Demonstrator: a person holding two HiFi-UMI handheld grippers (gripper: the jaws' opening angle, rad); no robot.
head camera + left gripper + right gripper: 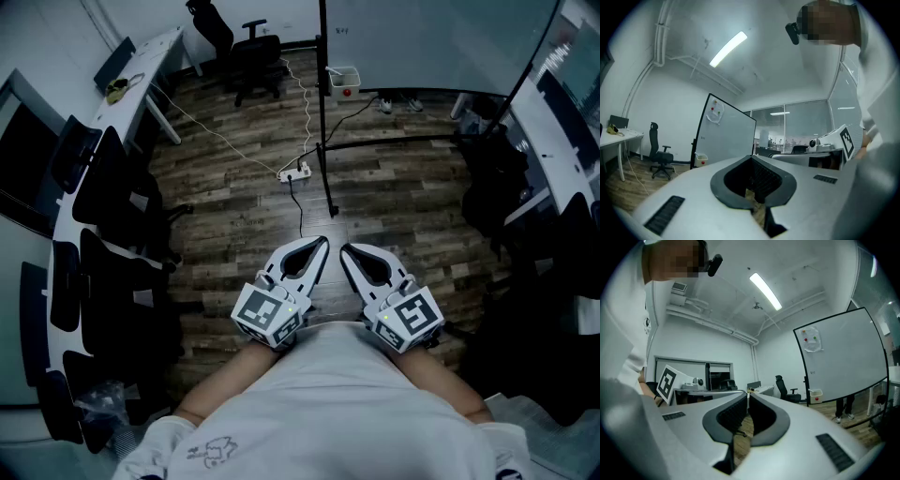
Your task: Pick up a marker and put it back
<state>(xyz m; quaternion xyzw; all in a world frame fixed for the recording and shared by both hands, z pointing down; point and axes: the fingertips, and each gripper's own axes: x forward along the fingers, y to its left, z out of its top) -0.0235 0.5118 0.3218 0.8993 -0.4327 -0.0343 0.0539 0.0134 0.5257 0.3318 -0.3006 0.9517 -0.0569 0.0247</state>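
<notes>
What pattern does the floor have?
The floor shows dark brown wooden planks, best seen in the head view.

The marker is too small to make out as such. Far across the wooden floor [244,178], a small white box [344,77] hangs low on the whiteboard [729,136], just beside the dark post [323,103] at the board's edge. The box stands upright with its top open. A small red thing [348,91] shows at its front, but whether that is a marker cannot be told.
</notes>
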